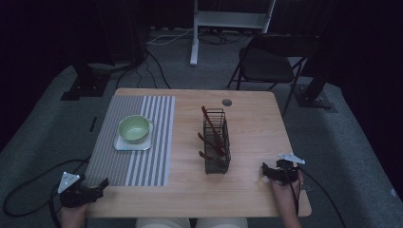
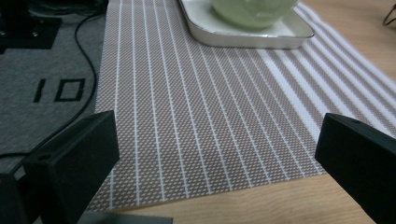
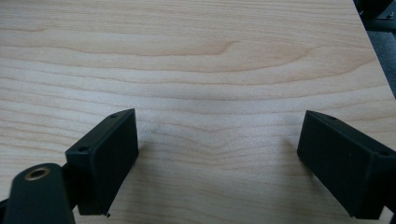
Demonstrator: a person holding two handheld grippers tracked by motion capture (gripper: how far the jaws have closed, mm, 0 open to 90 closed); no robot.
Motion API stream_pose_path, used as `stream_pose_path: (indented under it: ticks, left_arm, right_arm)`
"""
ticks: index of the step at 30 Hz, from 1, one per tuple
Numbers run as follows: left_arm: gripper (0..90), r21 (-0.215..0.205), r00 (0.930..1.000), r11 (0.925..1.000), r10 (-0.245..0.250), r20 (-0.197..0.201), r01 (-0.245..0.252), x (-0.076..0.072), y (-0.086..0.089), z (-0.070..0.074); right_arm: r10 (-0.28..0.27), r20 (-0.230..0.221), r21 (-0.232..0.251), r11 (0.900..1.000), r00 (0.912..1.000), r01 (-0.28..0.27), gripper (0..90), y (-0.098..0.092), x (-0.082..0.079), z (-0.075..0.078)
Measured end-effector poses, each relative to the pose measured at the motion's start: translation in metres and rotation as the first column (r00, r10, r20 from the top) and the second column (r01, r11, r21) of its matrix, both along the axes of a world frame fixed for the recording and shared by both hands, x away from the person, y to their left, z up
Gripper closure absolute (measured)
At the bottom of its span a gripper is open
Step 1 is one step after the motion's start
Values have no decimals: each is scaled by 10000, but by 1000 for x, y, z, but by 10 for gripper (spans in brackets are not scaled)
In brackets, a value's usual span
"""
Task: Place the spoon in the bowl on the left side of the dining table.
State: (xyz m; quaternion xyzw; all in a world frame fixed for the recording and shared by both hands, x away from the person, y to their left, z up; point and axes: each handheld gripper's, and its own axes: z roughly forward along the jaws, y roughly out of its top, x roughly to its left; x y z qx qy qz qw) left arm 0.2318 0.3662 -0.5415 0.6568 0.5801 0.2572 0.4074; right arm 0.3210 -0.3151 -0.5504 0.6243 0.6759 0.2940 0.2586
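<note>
The left gripper is held at the near left corner of the table, at the near edge of the striped mat. Its jaws are spread wide, with nothing between them; in the left gripper view only mat and a strip of bare wood are seen in the gap. The right gripper is held low over bare wood at the near right of the table, well apart from the wire basket. Its jaws are likewise spread, and nothing is pinched; in the right gripper view wood grain alone lies between them.

The green bowl is seated on a white square plate, which rests on the far half of the mat, well ahead of the left gripper. In the left gripper view the bowl is cut off by the top edge, so its rim cannot be seen, and only the near part of the plate is shown.

The wire basket stands upright near the middle of the table. Dark reddish-brown utensils lean inside it; what they are cannot be made out in the dim high view, and their lower ends are masked by the wire mesh.

The hands are cut off by the bottom edge. A folding chair is partly lost in the dark background.
</note>
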Motion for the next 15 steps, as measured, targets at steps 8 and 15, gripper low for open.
stream_pose_path:
  ticks: [8, 15]
  left_arm:
    - [0, 123, 9975, 9999, 102, -696, -94, 0, 7, -1]
    - [0, 351, 9942, 9972, -631, -869, 663, 2, 3, -2]
  right_arm:
    - [5, 0, 2, 10000, 10000, -5, 117, 0, 0, 0]
    - [56, 5, -5, 10000, 10000, -56, 117, 0, 0, 0]
